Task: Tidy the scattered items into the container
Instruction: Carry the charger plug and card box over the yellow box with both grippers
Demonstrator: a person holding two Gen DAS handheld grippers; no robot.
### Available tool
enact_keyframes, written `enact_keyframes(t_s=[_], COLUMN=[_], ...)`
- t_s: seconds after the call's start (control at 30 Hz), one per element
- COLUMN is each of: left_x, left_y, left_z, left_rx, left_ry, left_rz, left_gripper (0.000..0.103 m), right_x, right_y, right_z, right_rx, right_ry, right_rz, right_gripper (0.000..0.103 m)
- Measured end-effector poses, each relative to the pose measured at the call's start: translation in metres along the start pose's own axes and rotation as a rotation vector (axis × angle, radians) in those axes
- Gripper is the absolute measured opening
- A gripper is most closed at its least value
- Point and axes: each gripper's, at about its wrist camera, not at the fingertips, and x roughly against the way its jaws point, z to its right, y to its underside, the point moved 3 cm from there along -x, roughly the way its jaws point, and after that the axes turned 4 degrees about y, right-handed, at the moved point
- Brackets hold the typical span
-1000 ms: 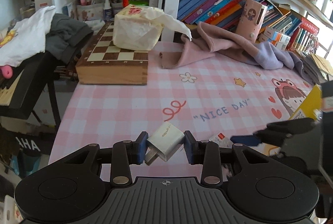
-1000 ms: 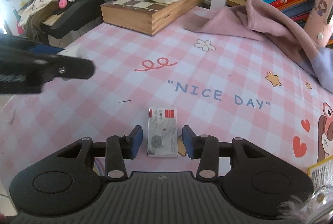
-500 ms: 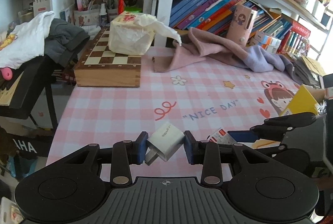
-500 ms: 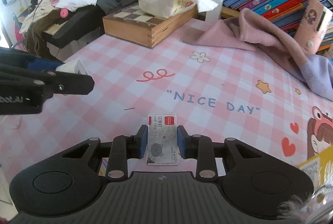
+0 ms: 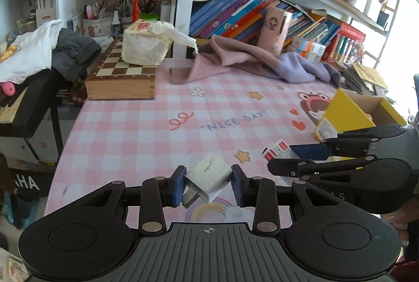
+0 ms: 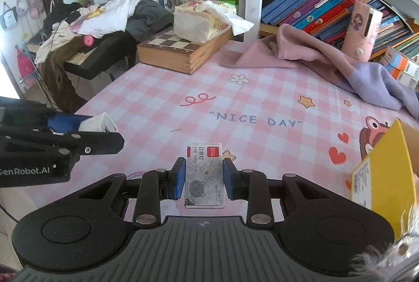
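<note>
A white plug adapter [image 5: 209, 177] hangs above the pink checked tablecloth [image 5: 146, 130], pinched between the blue pads of my left gripper [image 5: 208, 185]. My right gripper [image 6: 201, 177] is shut on a small grey staple box [image 6: 204, 174] with red labels, lifted off the cloth. In the left wrist view the right gripper [image 5: 296, 159] shows at the right with the staple box [image 5: 277, 149] sticking out. The left gripper [image 6: 104, 135] and the adapter [image 6: 100, 122] appear at the left of the right wrist view. A yellow cardboard box [image 5: 353, 111], open on top, stands at the table's right side.
A wooden chess box [image 5: 123, 80] with a tissue pack [image 5: 146, 46] on top sits at the back left. A pink and lilac cloth [image 5: 251, 62] lies along the back, before shelves of books [image 5: 235, 15]. Clothes [image 6: 110, 17] are heaped on a stand left of the table.
My right gripper closed on the staple box and lifted it off the cloth. Both grippers pulled back and rose, and the yellow box came into view at the right.
</note>
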Motion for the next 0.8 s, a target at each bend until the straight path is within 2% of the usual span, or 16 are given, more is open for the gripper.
enact_keyframes(t_s=[0.6,0.8], left_x=[0.081,0.098], left_y=[0.066,0.093], left_z=[0.033,0.044], left_rx=[0.021,0.049], left_ry=[0.049,0.071], left_rz=[0.032,-0.006], left_gripper=[0.035,0.035], right_x=[0.086,0.115], right_y=[0.067,0.095], right_z=[-0.041,-0.048], right_rx=[-0.007,-0.027], right_ry=[0.009,0.021], right_rz=[0.021,0.008], right_gripper=[0.028,0.028])
